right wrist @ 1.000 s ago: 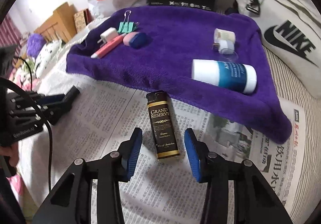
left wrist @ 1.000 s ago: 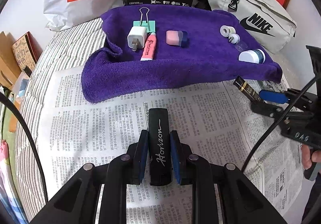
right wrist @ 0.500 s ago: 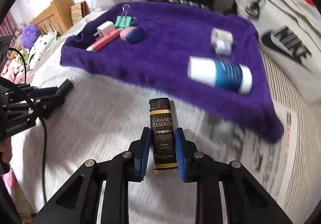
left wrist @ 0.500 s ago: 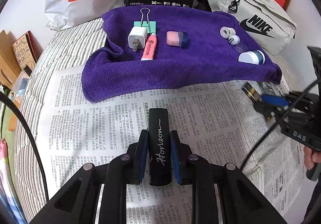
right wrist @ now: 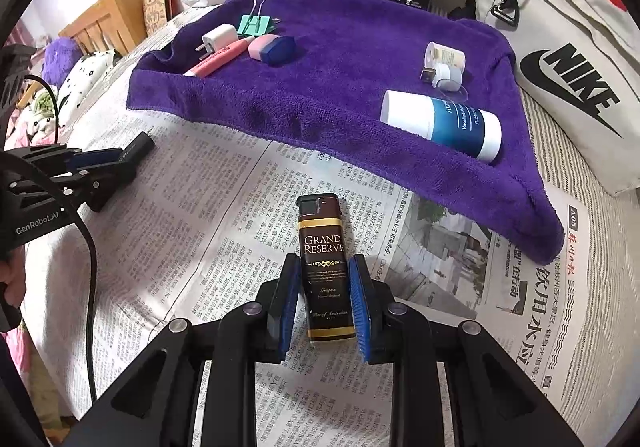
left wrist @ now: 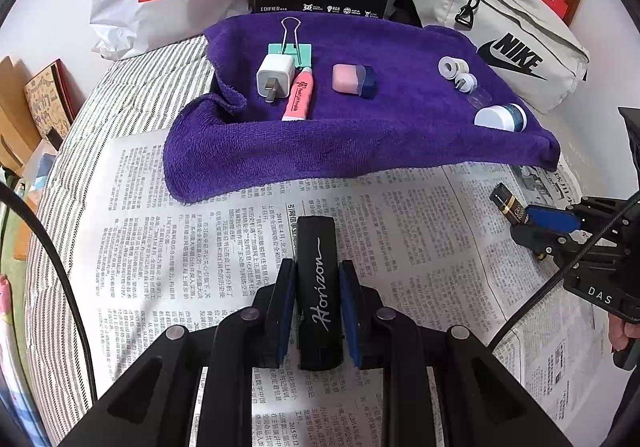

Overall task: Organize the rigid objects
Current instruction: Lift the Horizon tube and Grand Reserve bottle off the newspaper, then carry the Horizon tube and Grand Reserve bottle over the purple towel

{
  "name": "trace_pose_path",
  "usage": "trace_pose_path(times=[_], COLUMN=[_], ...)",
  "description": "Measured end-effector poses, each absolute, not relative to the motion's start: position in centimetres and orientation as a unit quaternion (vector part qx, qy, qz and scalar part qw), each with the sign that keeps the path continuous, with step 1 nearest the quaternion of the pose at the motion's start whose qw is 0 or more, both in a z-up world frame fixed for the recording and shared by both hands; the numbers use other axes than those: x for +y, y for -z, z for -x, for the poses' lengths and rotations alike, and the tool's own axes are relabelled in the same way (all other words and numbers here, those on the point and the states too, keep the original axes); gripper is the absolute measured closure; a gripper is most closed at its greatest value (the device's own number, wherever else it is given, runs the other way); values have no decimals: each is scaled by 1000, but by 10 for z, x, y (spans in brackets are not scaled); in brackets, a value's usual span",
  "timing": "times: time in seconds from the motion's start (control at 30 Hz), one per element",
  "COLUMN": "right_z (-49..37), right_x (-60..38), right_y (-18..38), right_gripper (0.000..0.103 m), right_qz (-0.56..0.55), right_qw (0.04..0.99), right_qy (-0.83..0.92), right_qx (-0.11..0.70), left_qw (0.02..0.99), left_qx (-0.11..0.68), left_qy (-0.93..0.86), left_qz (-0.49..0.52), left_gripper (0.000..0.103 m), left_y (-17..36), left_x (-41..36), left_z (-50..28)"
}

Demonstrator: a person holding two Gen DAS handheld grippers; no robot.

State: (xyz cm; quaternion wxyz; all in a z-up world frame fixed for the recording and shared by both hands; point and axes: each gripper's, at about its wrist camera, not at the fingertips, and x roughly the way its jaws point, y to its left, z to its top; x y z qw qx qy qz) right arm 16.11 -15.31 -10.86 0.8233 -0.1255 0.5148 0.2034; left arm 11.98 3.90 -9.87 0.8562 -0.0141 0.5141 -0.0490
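Left wrist view: left gripper (left wrist: 319,307) pinches a black lighter (left wrist: 319,287), blue pads tight on both long sides, over the newspaper (left wrist: 400,247). Past it, a purple towel (left wrist: 360,143) carries a white charger plug (left wrist: 273,79) touching a pink tube (left wrist: 298,97), a green binder clip (left wrist: 290,49) just behind them, a pink-and-blue eraser (left wrist: 354,79) near the middle, and two small white rolls (left wrist: 458,73) plus a blue-and-white bottle (left wrist: 500,118) toward the right edge. Right gripper (left wrist: 524,215) sits at far right, clamped on a brown lighter (left wrist: 505,203).

Right wrist view: right gripper (right wrist: 326,307) pinches the brown lighter (right wrist: 325,267), pads pressed on both sides, above the newspaper (right wrist: 224,231); whether its base touches the paper, can't tell. Bottle (right wrist: 442,125) lies on its side on the towel (right wrist: 340,87) near the front right edge. Plug (right wrist: 218,39), tube (right wrist: 218,61), clip (right wrist: 254,25), eraser (right wrist: 272,47) cluster at back left. Left gripper (right wrist: 136,151) at left edge, closed on the black lighter (right wrist: 140,145).
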Motion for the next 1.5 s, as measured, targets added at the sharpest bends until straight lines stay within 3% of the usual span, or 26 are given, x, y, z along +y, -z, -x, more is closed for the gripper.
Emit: trace_pose_path(times=[1.5], right_z=[-170], right_x=[-176], right_y=[76], right_gripper=[80], right_qz=[77], right_qw=[820], right_qy=[-222], right_qx=[522], left_qw=[862], left_qx=[501], left_qy=[81], left_qz=[13], left_gripper=[82], left_y=[73], left_x=[33], left_z=[-128])
